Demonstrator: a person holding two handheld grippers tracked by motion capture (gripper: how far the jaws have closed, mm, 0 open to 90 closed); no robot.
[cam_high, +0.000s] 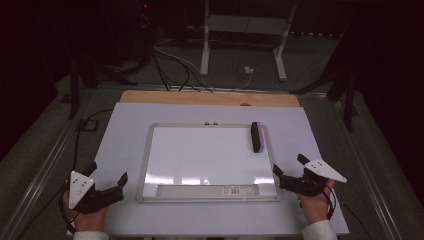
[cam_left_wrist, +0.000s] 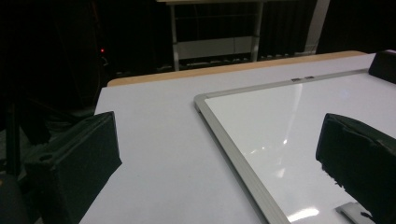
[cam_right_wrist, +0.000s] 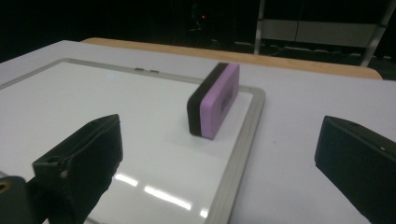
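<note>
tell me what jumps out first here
A whiteboard lies flat mid-table with a purple and black eraser on edge at its far right corner. The left gripper and right gripper sit open at the board's near corners, holding nothing.

White board (cam_high: 200, 155) with a silver-grey frame; eraser (cam_high: 256, 136) at its far right, purple body with a black felt side. Table (cam_high: 125, 130) covered in pale lavender-white, bare tan wood along the far edge. Left gripper (cam_high: 107, 187) and right gripper (cam_high: 289, 172) black, each topped by a light grey plate.
</note>
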